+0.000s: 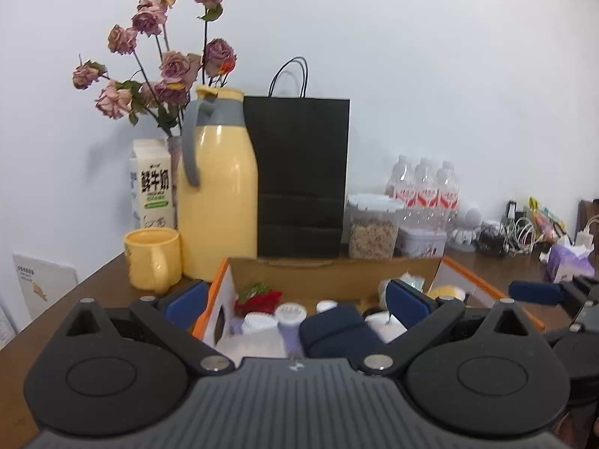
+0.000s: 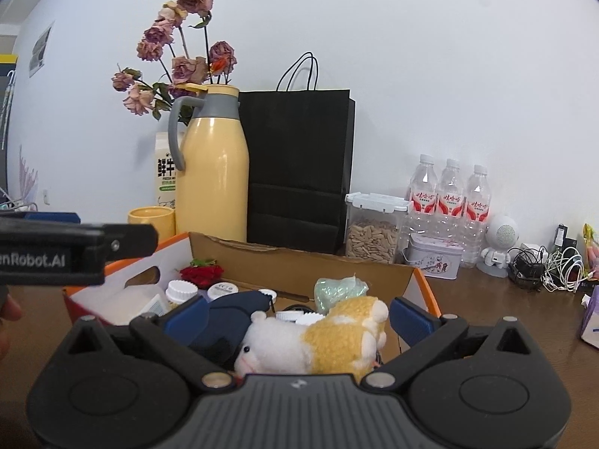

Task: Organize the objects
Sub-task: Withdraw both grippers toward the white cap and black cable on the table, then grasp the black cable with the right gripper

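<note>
From the left wrist, the left gripper [image 1: 297, 301] hangs with jaws wide and empty over the near edge of the cardboard box [image 1: 221, 280] on the desk [image 1: 101, 280], above a dark blue pouch [image 1: 333, 327] and white-capped bottles [image 1: 290, 314] packed inside, likely choosing what to sort first. From the right wrist, the right gripper [image 2: 297, 316] also spreads its jaws wide, holding nothing, straddling the plush toy [image 2: 314, 340] lying in the box's right part, seemingly lined up to grasp it.

Milk carton [image 2: 164, 176] half behind jug [image 2: 211, 172]
</note>
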